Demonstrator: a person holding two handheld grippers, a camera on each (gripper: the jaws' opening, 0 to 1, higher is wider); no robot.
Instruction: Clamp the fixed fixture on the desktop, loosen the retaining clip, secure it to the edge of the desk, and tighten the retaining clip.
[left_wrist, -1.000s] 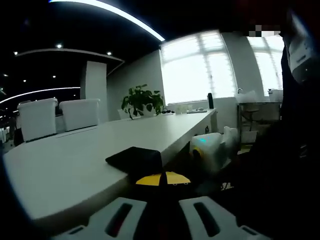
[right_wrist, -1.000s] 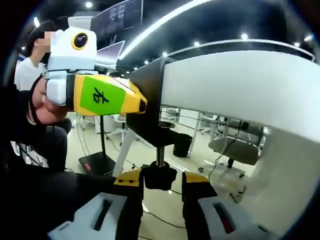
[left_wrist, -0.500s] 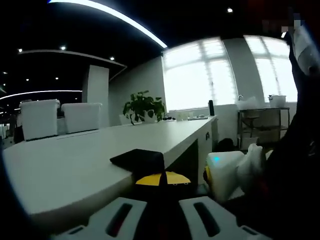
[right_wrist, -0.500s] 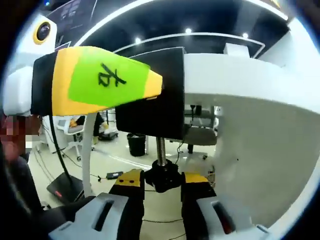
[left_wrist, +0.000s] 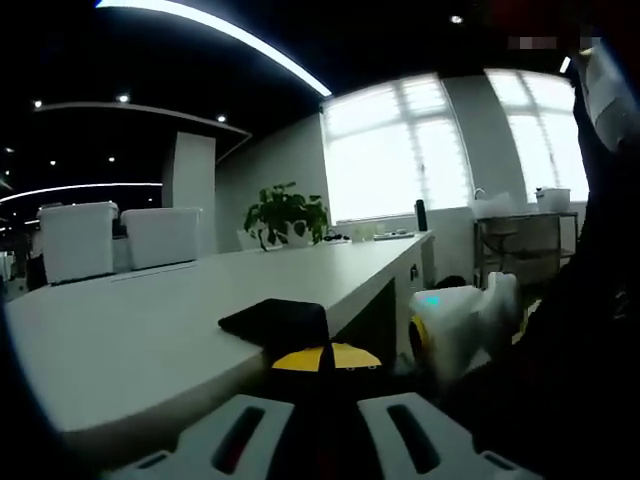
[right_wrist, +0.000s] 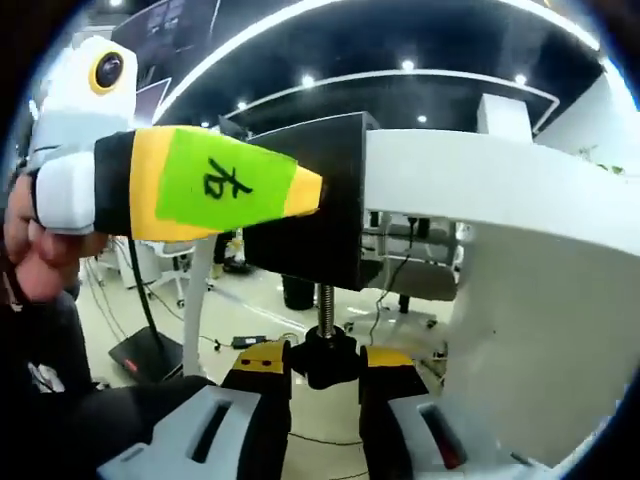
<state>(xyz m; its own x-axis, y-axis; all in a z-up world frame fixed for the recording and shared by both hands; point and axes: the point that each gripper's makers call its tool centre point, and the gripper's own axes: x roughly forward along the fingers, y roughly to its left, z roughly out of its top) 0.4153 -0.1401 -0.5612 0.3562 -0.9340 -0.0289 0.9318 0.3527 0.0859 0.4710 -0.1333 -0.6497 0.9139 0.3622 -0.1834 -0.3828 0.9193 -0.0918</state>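
Black fixture (right_wrist: 315, 215) hangs on the near edge of the white surface (right_wrist: 500, 185), body wrapped over the edge. Threaded screw (right_wrist: 325, 302) runs down from its underside to a black knob (right_wrist: 325, 355), the retaining clip.

Right claw (right_wrist: 325, 362) sits directly under the fixture, jaws closed in on the knob from both sides, yellow-tipped fingers (right_wrist: 262, 358) touching it. Knob lies right between the jaws, at their tips.

Left claw (right_wrist: 215, 185) comes in from the left of the right gripper view, yellow and green, tip pressed against the side of the fixture body at the surface edge. A hand (right_wrist: 35, 250) holds its back end.

In the left gripper view, the fixture's top plate (left_wrist: 275, 320) lies flat on the surface (left_wrist: 150, 320) at its near edge, just ahead of the left claw (left_wrist: 325, 385). Yellow jaw tips are together at the plate's near side; dark there, looks clamped on the fixture, contact itself hard to see. Right claw body (left_wrist: 455, 320), white with a lit dot, shows below the surface edge to the right of the plate.

Background: potted plant (left_wrist: 285, 208) at the far end of the surface, white chairs (left_wrist: 115, 235) along its far-left side, bright windows (left_wrist: 400, 140), a dark bottle (left_wrist: 421, 201) near the far corner. Floor under the surface has cables and a chair base (right_wrist: 150, 350).
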